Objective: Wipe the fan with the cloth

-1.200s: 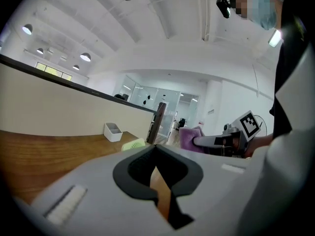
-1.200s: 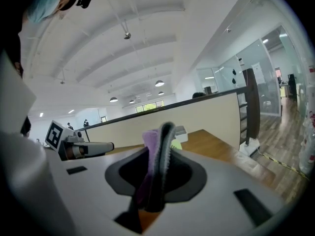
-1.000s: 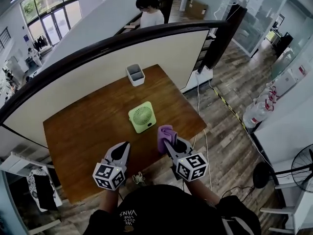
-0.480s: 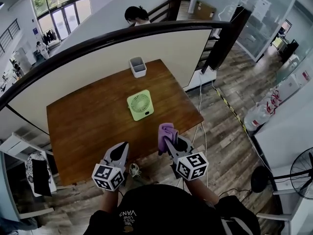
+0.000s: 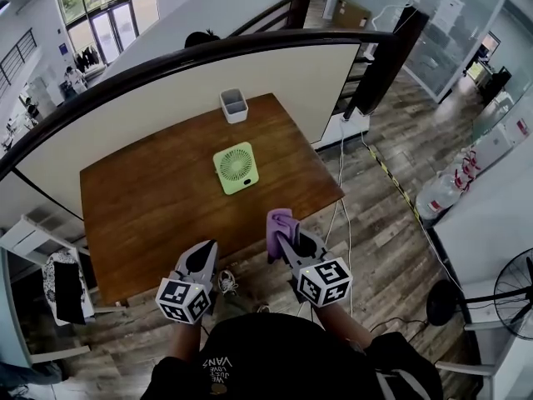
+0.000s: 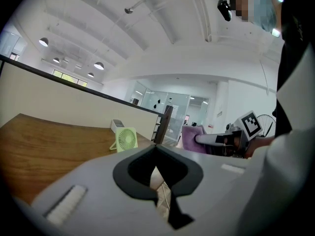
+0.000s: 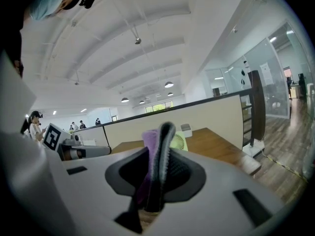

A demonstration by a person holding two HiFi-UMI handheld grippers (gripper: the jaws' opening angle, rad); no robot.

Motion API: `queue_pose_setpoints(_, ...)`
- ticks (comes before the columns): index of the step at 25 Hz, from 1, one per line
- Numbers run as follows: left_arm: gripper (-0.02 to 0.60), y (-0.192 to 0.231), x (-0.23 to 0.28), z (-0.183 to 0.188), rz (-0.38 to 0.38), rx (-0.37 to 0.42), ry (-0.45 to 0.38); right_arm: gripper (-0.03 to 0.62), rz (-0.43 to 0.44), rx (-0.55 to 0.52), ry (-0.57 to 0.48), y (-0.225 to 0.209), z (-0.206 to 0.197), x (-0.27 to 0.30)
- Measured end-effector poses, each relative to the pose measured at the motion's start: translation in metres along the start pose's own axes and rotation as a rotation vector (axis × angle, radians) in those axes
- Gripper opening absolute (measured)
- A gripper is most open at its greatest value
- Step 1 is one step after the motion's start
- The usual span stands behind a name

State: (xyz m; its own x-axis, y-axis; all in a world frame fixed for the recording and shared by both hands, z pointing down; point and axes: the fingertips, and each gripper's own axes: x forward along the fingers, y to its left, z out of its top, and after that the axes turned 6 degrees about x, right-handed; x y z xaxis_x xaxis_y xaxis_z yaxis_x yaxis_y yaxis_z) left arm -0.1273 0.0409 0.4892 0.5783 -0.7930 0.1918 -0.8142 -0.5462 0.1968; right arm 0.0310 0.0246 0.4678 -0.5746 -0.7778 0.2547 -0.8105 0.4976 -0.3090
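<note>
A small light-green fan [image 5: 236, 167] stands upright near the middle of the wooden table [image 5: 150, 211]; it also shows in the left gripper view as the fan [image 6: 126, 139] and, partly hidden behind the jaws, in the right gripper view as the fan [image 7: 178, 141]. My right gripper [image 5: 281, 236] is shut on a purple cloth [image 5: 279, 226], held off the table's near edge; the cloth [image 7: 150, 146] pokes up between its jaws. My left gripper [image 5: 202, 257] is shut with nothing in it, level with the table's near edge, well short of the fan.
A white-grey open box [image 5: 234, 105] stands at the table's far edge behind the fan. A curved partition wall [image 5: 208, 82] rings the table's far side. Cables and a white object lie on the plank floor [image 5: 383, 240] to the right.
Both grippers have drawn back from the table; the fan and table now lie farther from them. The right gripper still holds the cloth.
</note>
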Motion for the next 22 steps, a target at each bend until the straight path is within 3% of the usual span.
queue_pose_setpoints(22, 0.011, 0.002, 0.008, 0.002, 0.03, 0.007, -0.001, 0.092, 0.017, 0.011, 0.012, -0.007, -0.002, 0.007)
